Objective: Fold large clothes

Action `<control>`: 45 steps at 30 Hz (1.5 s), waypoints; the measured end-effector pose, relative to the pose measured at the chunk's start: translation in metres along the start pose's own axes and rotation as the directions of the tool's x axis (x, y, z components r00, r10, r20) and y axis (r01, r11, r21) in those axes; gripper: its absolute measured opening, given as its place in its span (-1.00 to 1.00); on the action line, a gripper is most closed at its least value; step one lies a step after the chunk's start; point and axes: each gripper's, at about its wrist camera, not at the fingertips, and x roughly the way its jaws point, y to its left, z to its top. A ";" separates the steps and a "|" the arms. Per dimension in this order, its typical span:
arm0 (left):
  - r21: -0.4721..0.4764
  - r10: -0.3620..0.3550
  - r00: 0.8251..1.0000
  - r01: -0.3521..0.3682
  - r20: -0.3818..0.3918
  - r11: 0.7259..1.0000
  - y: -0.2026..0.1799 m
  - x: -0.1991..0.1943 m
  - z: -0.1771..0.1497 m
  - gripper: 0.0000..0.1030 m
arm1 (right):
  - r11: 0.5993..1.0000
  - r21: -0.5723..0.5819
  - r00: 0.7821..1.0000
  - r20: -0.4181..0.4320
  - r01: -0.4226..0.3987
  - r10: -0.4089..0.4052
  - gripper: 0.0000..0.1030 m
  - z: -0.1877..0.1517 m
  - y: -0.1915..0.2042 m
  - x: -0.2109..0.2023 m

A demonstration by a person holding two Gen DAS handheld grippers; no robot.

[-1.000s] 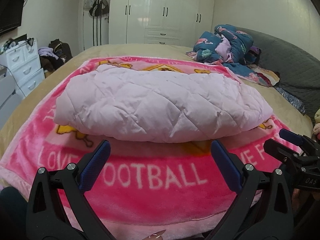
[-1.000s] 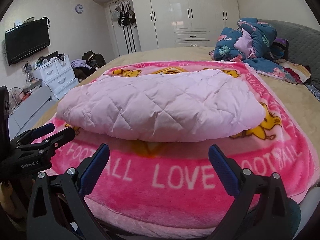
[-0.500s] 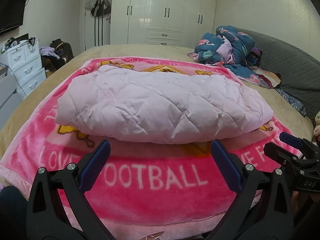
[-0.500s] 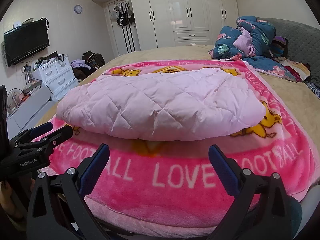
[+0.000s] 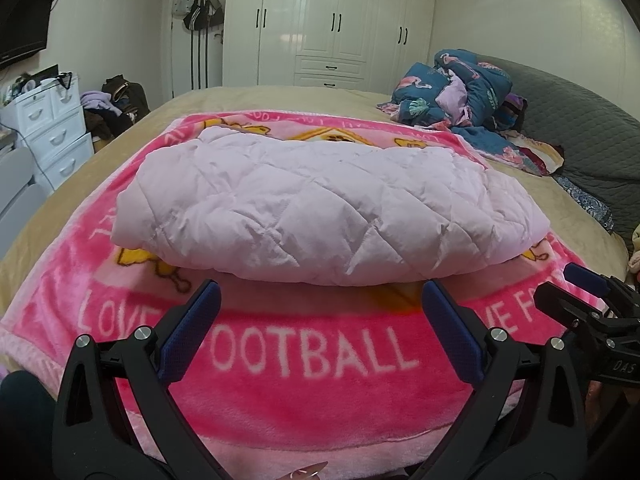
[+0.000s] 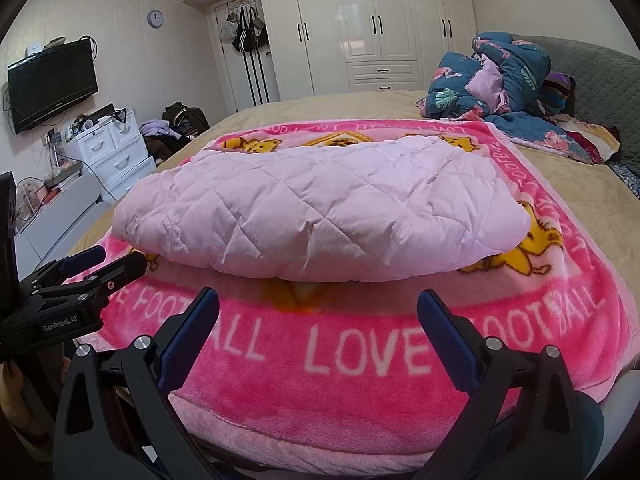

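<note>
With the pale pink quilted garment (image 5: pixel 320 208) lying folded on the pink blanket (image 5: pixel 304 360) on the bed, both the left gripper (image 5: pixel 320 332) and right gripper (image 6: pixel 318 336) hover empty, jaws wide, so any further fold seems best begun by pinching the near edge's two ends evenly.

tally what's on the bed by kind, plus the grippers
Quilted pink garment, folded: 1
Pink "LOVE FOOTBALL" blanket under it: 1
Heap of blue flamingo-print bedding at the far corner: 1
Grippers, both open and empty: 2, left gripper and right gripper
Total: 5
</note>
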 end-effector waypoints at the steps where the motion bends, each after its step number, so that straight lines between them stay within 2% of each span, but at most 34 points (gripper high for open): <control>1: -0.001 0.000 1.000 0.000 0.000 1.000 0.000 0.000 0.000 0.82 | 1.000 0.001 1.000 0.000 0.001 -0.001 0.92 0.000 0.000 0.000; 45: 0.007 0.024 1.000 -0.025 0.010 1.000 0.002 -0.001 0.003 0.82 | 1.000 0.003 1.000 0.001 0.005 -0.005 0.92 0.003 -0.002 -0.001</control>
